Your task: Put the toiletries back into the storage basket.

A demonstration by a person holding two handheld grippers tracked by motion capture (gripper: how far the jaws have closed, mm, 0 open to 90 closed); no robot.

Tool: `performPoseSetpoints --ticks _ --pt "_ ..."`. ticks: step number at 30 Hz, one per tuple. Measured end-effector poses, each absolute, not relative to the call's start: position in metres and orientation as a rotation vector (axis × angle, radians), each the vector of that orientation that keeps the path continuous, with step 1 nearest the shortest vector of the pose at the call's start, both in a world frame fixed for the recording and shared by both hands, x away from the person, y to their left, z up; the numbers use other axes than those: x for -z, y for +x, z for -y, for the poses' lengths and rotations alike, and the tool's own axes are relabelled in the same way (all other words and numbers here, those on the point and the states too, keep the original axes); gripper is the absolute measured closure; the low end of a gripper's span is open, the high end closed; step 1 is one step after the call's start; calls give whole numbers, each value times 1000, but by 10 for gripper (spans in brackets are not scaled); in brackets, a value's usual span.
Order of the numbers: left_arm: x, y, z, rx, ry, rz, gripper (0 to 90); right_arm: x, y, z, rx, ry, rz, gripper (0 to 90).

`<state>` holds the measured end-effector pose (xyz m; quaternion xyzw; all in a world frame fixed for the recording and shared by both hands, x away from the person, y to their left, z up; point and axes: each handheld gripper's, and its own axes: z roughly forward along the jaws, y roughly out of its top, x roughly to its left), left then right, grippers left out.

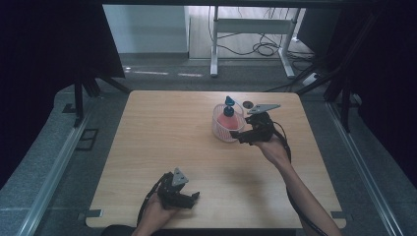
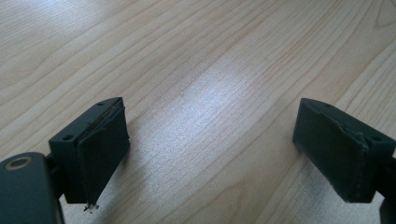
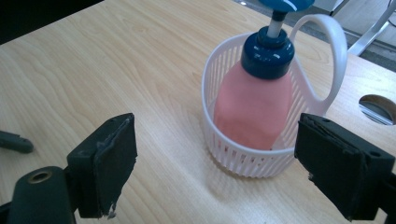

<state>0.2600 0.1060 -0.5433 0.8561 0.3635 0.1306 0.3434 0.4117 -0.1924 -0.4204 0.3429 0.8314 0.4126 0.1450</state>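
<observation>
Light wood-grain table (image 1: 162, 142), rectangular, corners rounded. One white slatted basket (image 1: 221, 129) stands directly on it toward the far right corner. A round cable port (image 1: 247, 104) sits by the far edge, just beyond the basket.

A lab or test room: black curtains (image 1: 44, 73) flank a wooden table (image 1: 167, 132), with grey carpet (image 1: 44, 162), loose cables (image 1: 260, 48) and a bare desk frame (image 1: 251, 29) beyond.

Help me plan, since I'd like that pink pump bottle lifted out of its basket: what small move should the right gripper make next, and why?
Probably ease the right gripper forward and up toward the bottle. Its jaws stand open, short of the white basket, and the bottle's blue collar rises clear above the rim.
</observation>
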Motion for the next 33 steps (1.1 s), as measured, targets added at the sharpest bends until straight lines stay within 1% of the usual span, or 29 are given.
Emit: performPoseSetpoints --ticks 19,33 --pt "543 260 -106 -340 2225 -947 102 425 394 206 -1200 975 -2391 107" --pt "543 260 -106 -342 2224 -950 102 430 373 223 -1194 976 -2390 104"
